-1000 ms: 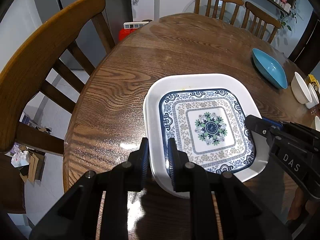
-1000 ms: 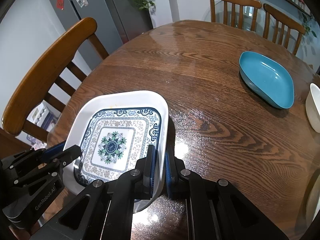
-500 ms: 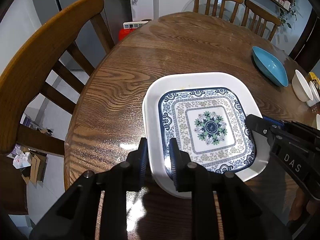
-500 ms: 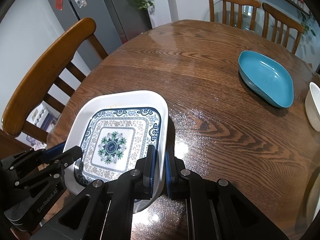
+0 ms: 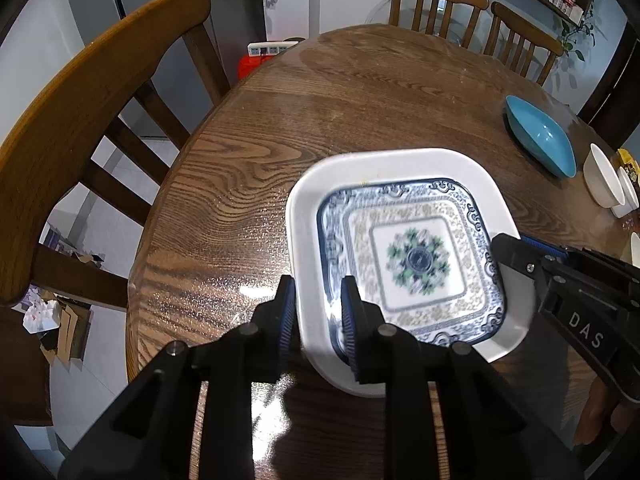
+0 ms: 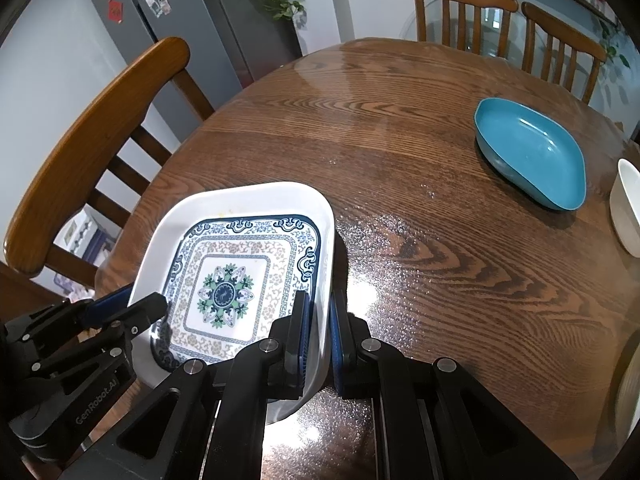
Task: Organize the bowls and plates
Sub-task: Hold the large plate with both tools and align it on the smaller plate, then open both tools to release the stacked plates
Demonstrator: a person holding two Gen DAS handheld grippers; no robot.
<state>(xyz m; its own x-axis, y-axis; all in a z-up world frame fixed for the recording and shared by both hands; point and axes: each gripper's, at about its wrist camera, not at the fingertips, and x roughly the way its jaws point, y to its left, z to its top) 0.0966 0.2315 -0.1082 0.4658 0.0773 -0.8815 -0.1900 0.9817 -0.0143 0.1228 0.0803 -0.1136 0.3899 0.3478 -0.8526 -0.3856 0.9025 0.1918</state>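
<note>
A square white plate (image 6: 256, 216) with a blue patterned centre sits near the rounded left edge of a round wooden tabletop (image 6: 420, 152). The left hand-held gripper (image 5: 316, 312) straddles the plate's near left rim; its jaws have just been opening, and the rim lies loosely between them with a gap showing. The right hand-held gripper (image 6: 318, 328) pinches the plate's right rim tight between its blue pads. In the left wrist view the plate's pattern looks blurred.

A wide stretch of bare wood lies to the far side and right of the plate. A teal dish (image 6: 532, 152) sits well apart at the far right, with a white bowl (image 6: 626, 208) just beyond it at the tabletop's right edge. A wooden chair (image 5: 92, 92) stands close against the left edge.

The left hand-held gripper's side reads "GenRobot.AI"; the right one's reads "DAS".
</note>
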